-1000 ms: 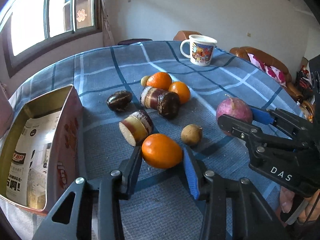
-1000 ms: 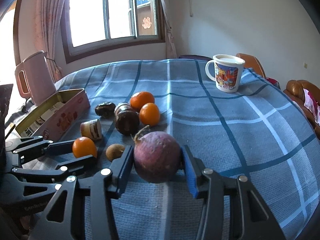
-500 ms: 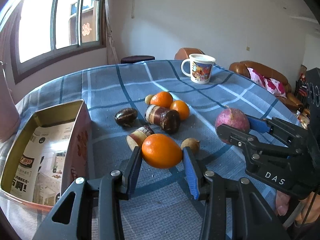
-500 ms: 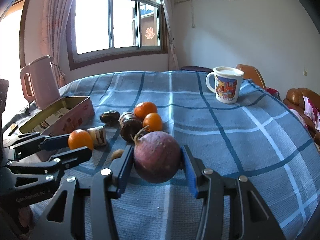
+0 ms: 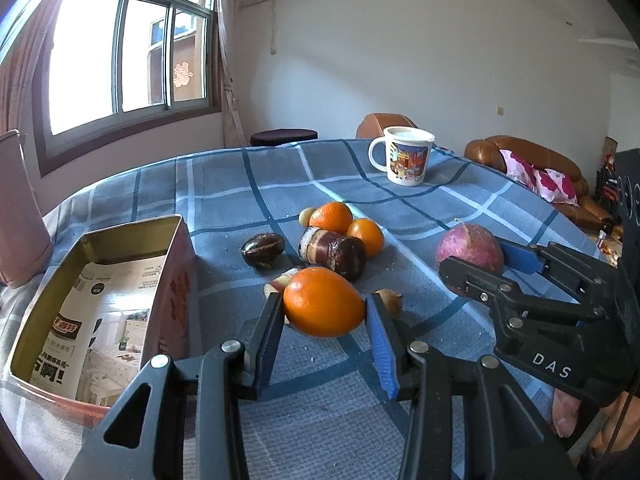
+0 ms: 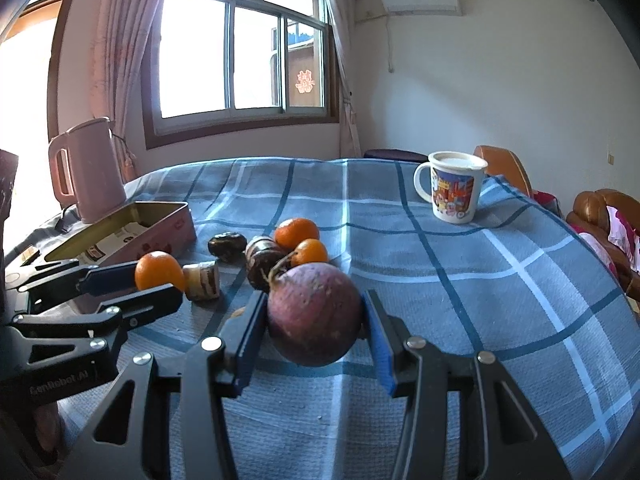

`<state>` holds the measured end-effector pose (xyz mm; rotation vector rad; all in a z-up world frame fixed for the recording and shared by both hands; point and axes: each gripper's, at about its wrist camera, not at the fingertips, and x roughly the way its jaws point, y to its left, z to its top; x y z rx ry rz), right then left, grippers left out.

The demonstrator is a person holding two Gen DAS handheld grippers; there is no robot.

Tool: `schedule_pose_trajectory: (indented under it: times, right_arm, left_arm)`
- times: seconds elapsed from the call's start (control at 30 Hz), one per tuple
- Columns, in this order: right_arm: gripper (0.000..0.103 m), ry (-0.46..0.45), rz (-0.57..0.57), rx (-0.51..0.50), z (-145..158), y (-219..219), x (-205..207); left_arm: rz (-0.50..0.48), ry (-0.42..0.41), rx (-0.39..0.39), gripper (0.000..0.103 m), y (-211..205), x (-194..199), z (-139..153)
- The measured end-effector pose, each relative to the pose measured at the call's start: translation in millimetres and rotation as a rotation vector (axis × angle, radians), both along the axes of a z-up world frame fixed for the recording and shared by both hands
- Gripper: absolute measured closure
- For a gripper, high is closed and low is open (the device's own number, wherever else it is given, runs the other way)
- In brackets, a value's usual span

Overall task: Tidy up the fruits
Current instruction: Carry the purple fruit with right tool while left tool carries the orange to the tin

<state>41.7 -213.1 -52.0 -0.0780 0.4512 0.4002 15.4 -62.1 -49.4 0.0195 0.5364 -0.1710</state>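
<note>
My left gripper (image 5: pixel 322 308) is shut on an orange (image 5: pixel 323 302) and holds it above the blue checked tablecloth (image 5: pixel 240 184). To its right, my right gripper (image 6: pixel 314 316) is shut on a purple-red round root (image 6: pixel 314 314), also lifted off the cloth. That root (image 5: pixel 469 249) and the right gripper (image 5: pixel 476 258) show at the right of the left wrist view. On the cloth lie two more oranges (image 5: pixel 331 217), two pieces of dark sugarcane (image 5: pixel 332 252), a dark chestnut-like fruit (image 5: pixel 263 249) and a small brown fruit (image 5: pixel 387 299). An open tin box (image 5: pixel 100 304) stands at the left.
A white printed mug (image 5: pixel 407 156) stands far back on the table. A pink kettle (image 6: pixel 86 168) stands behind the tin at the left. Brown sofas (image 5: pixel 532 168) lie beyond the table's right edge. Bare cloth stretches to the right of the fruit pile.
Both grippers have tilted upward and lifted their fruit off the cloth; more of the wall and window shows. Each grip has stayed the same.
</note>
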Motion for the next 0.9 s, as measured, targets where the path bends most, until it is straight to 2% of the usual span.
schedule_pose_trajectory:
  times: [0.9]
  right_arm:
    - [0.053, -0.1, 0.022, 0.023, 3, -3, -17]
  left_arm:
    - [0.018, -0.092, 0.0, 0.059, 1, -15, 7]
